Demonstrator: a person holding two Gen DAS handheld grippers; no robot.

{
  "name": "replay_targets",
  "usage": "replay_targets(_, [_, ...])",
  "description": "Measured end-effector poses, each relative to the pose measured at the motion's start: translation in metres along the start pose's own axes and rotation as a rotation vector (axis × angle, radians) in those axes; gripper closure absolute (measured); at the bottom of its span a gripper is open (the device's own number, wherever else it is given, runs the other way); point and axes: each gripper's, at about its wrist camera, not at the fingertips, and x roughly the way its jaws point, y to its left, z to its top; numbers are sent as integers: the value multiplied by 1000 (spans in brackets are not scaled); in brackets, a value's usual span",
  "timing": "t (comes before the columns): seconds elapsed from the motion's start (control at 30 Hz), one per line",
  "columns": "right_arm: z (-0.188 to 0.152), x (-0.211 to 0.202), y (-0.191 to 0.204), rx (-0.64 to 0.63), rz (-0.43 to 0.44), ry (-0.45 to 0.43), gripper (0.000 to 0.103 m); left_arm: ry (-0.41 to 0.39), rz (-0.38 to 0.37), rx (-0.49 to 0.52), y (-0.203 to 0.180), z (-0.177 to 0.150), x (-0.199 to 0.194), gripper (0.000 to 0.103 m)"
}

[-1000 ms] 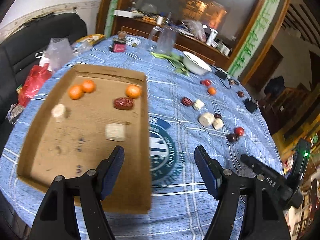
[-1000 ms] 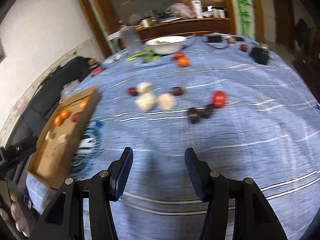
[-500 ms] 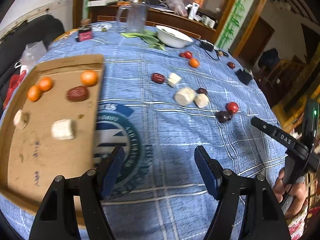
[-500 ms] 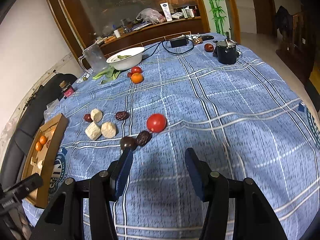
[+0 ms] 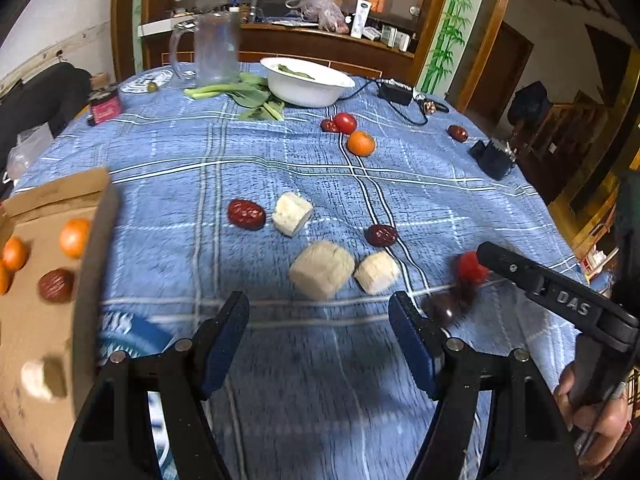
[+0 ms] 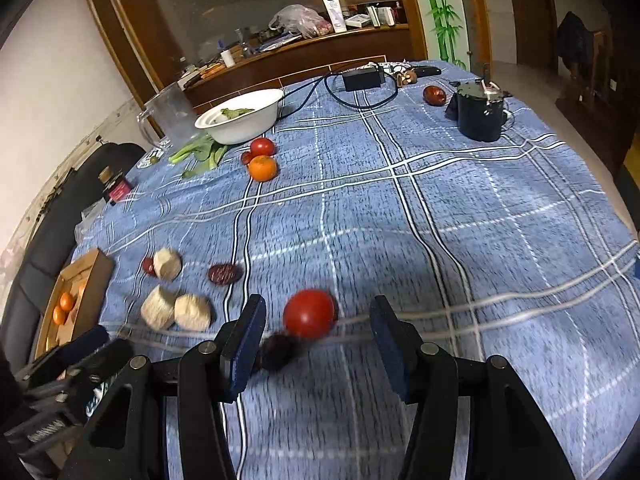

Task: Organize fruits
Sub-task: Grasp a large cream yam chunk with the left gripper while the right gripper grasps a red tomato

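Loose fruit lies on the blue checked tablecloth. My left gripper (image 5: 318, 336) hangs open and empty just short of two pale chunks (image 5: 322, 268), with a third pale chunk (image 5: 292, 214) and a red date (image 5: 246, 214) farther on. My right gripper (image 6: 318, 344) is open above a red tomato (image 6: 310, 314), which shows in the gap between its fingertips without touching the pads. Dark dates (image 6: 280, 354) lie beside its left finger. The cardboard tray (image 5: 92, 240) at the left holds oranges (image 5: 74, 238), a date (image 5: 56, 285) and a pale chunk (image 5: 40, 376).
At the far side are a white bowl (image 5: 306, 84), greens (image 5: 248, 96), a clear jug (image 5: 216, 54), another tomato (image 5: 345, 122), an orange (image 5: 361, 143) and a charger with cable (image 6: 362, 78). A black pot (image 6: 480, 112) and a date (image 6: 434, 95) sit at the far right.
The left gripper swung right, off the tray and over to the loose chunks. The right gripper closed in on the red tomato and dark dates. Both stayed open.
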Motion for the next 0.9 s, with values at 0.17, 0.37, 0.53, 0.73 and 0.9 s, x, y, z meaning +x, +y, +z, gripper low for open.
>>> replay_targets(0.17, [-1,10,1,-11,14,6,45,18,-17,-2,6,7,21,37])
replay_targets(0.37, [-3,17,7,-57,-20,21,46,21,-59,5,8,8,32,63])
replay_targets(0.53, [-6,23,10,-83,-59,36,46,6,-77,10,7,7,33,64])
replay_targets(0.73, [-10,23,21,-145,-82,22,62,-1,-84,2,7,7,34,64])
replay_targets(0.9, [-11,20,20,-139,-82,9,70,-6,-96,-1,8,6,32,65])
